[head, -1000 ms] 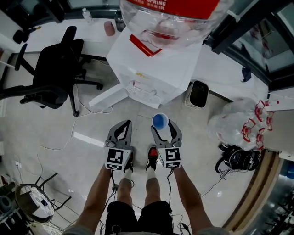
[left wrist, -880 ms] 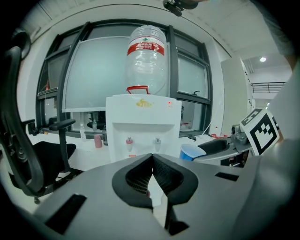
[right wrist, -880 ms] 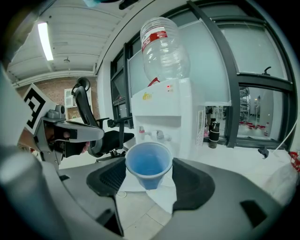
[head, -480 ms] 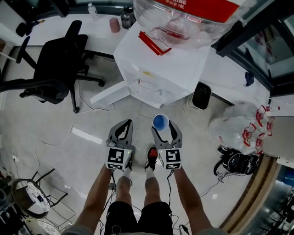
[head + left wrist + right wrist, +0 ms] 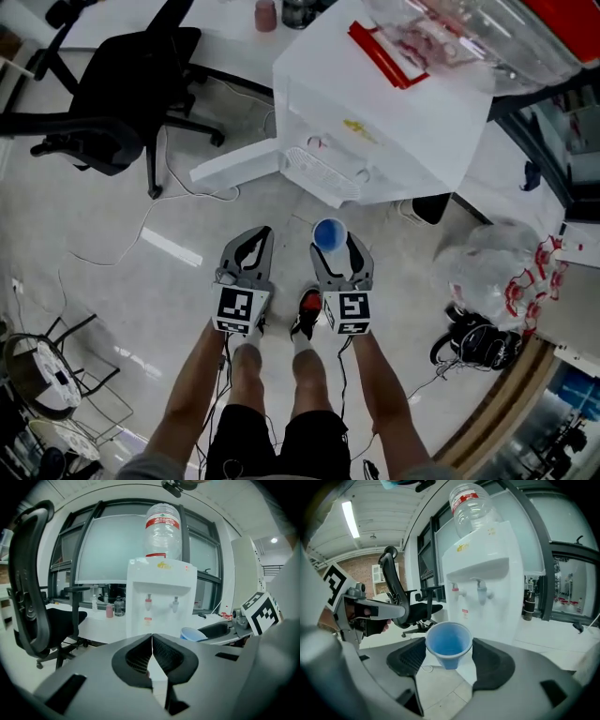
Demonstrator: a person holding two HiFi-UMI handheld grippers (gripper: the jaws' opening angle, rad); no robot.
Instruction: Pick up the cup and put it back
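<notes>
The right gripper (image 5: 334, 249), in the head view, clasps the blue cup (image 5: 328, 233) upright before the water cooler (image 5: 375, 131); left gripper view: the left gripper (image 5: 151, 637) is closed and empty; right gripper view: jaws pinch the cup's wall below the rim, which is likely light, thin, crushable

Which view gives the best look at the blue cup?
Right gripper view: the blue cup sits upright in the right gripper, with rim, inside and wall all visible. Head view shows the cup only from above, as a blue disc. Left gripper view catches only part of its rim.
</notes>
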